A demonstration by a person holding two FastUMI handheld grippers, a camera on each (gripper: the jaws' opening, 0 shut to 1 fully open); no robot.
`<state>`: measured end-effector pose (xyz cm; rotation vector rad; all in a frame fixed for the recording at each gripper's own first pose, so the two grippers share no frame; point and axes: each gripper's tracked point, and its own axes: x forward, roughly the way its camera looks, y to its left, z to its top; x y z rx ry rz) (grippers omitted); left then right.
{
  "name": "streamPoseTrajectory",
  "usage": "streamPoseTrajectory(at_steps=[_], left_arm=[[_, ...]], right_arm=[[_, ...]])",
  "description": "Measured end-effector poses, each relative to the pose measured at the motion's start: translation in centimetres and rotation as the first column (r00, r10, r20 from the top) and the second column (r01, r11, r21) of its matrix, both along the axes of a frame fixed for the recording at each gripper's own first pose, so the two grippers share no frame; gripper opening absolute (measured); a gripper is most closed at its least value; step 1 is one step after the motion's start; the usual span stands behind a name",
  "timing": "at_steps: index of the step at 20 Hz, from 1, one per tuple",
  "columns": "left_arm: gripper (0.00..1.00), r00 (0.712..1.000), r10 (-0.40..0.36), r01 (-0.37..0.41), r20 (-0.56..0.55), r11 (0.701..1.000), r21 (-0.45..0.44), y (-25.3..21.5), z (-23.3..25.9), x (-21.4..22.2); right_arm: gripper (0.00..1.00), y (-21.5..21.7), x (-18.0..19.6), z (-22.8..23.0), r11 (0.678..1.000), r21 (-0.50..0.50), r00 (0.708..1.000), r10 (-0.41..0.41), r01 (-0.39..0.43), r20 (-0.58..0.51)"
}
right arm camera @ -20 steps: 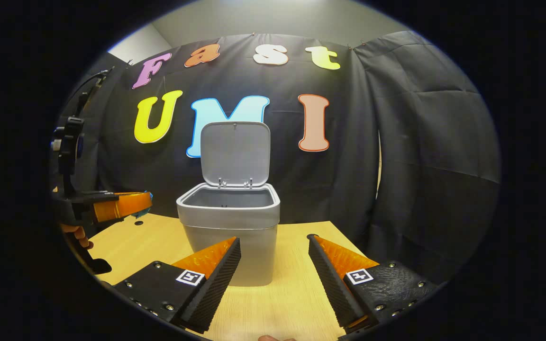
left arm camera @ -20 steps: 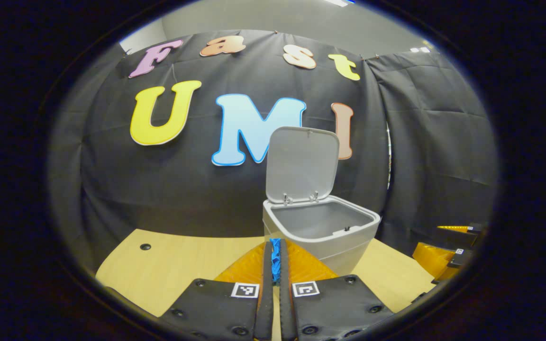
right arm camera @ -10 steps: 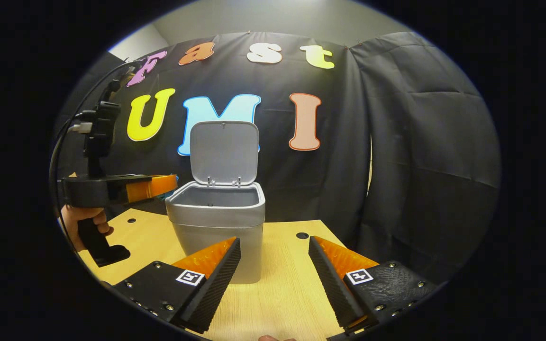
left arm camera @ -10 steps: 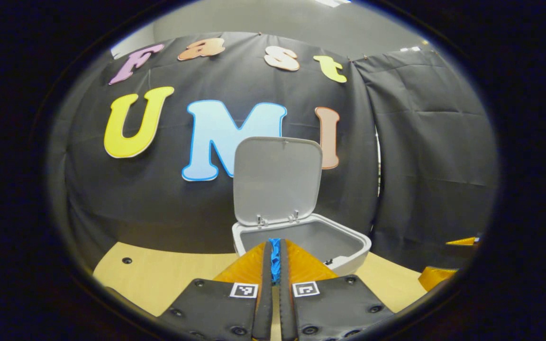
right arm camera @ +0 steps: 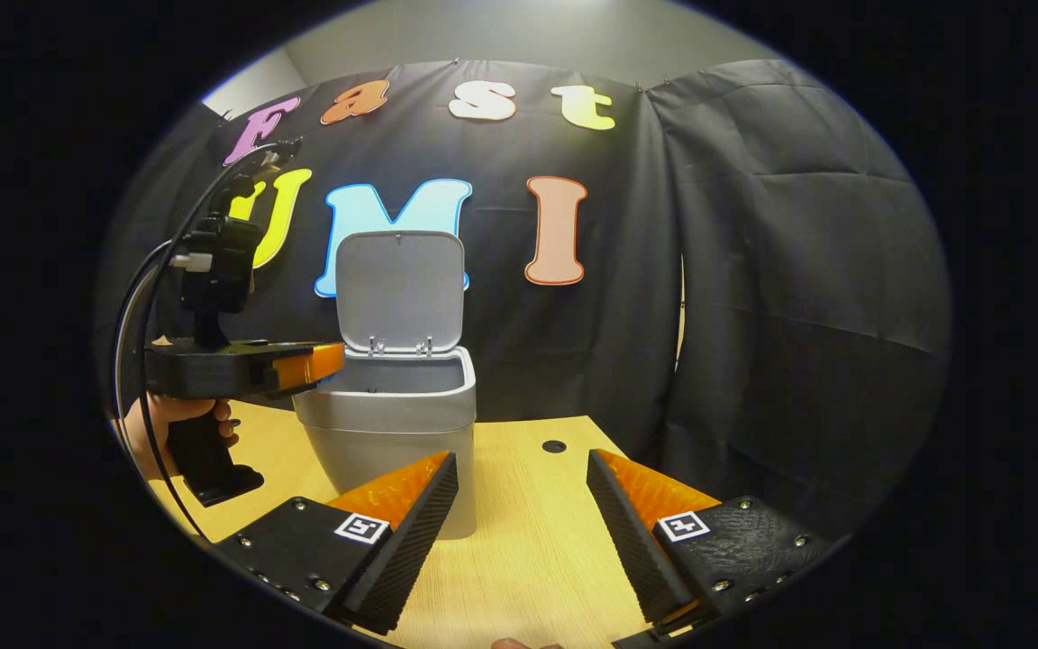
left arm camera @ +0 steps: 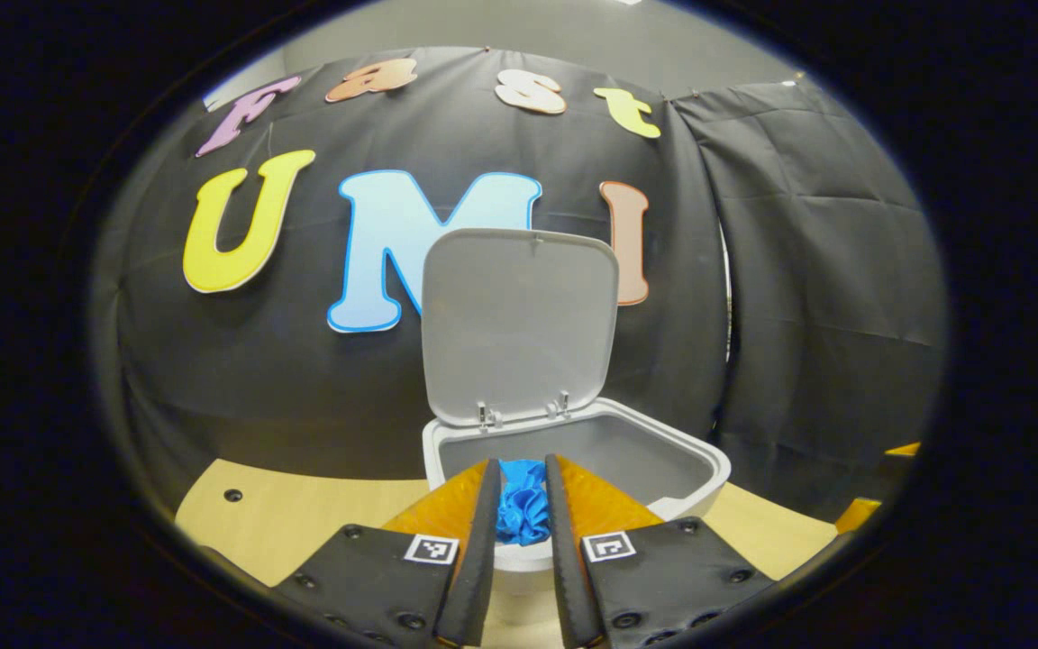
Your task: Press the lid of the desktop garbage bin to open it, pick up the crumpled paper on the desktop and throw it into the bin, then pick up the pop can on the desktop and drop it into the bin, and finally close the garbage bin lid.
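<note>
Left gripper (left arm camera: 519,505) fingers slightly parted, crumpled blue paper (left arm camera: 522,512) between them over the near rim of the open bin (left arm camera: 699,464), lid (left arm camera: 519,324) upright beyond; right gripper (right arm camera: 519,500) spread wide, empty, bin ahead-left of its fingers.

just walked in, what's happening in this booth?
A person holds a hand-held gripper in each hand. The left hand-held gripper is over the rim of the open garbage bin, lid upright, with blue crumpled paper between its fingers, which look partly spread. The right hand-held gripper hangs open and empty over the desktop.
</note>
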<state>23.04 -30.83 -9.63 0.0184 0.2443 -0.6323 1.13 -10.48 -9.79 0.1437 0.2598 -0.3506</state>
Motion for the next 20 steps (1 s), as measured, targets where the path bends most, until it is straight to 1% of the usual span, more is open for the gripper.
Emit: streamPoseTrajectory(at_steps=[2,3,5,8,10,11,12,15,18,20], left_arm=[[0.39,1.000,-0.006,0.006,-0.013,1.000,-0.006,0.1,-0.4,0.1],[0.46,1.000,-0.009,0.009,-0.018,1.000,-0.008,0.2,-0.4,0.0],[0.62,1.000,-0.015,0.014,-0.020,1.000,-0.024,0.3,-0.4,-0.1],[0.81,1.000,-0.017,0.017,-0.005,0.998,-0.053,1.1,0.7,-0.2],[0.94,1.000,0.004,-0.003,0.020,0.999,-0.054,2.3,1.5,-0.3],[0.94,0.999,0.015,-0.013,0.036,0.998,-0.057,3.0,2.1,-0.4],[0.96,0.999,0.023,-0.020,0.048,0.998,-0.062,3.7,2.6,-0.5],[0.95,0.996,0.050,-0.043,0.080,0.996,-0.084,6.0,4.0,-1.4],[0.94,0.991,0.078,-0.069,0.107,0.994,-0.089,8.5,5.2,-2.3],[0.95,0.986,0.103,-0.092,0.128,0.992,-0.085,10.4,5.7,-3.1]], right_arm=[[0.93,0.1,0.2,0.0,1.000,-0.002,1.000,0.003,-0.003,-0.001],[0.93,0.3,0.2,0.0,1.000,-0.002,1.000,0.008,-0.008,-0.002],[0.93,0.7,0.5,0.1,1.000,-0.006,1.000,0.019,-0.019,-0.001],[0.93,1.8,0.9,0.3,0.999,-0.011,0.999,0.047,-0.047,0.005],[0.93,2.7,1.4,0.5,0.997,-0.008,0.997,0.071,-0.071,0.011],[0.93,3.2,1.5,0.6,0.997,-0.006,0.997,0.082,-0.082,0.017],[0.93,3.6,1.6,0.9,0.996,-0.006,0.995,0.092,-0.092,0.024],[0.93,5.3,2.1,1.5,0.991,-0.012,0.989,0.136,-0.136,0.048],[0.93,8.0,2.4,1.4,0.979,0.009,0.978,0.202,-0.203,0.046],[0.93,9.5,2.4,1.2,0.971,0.004,0.970,0.239,-0.240,0.039]])
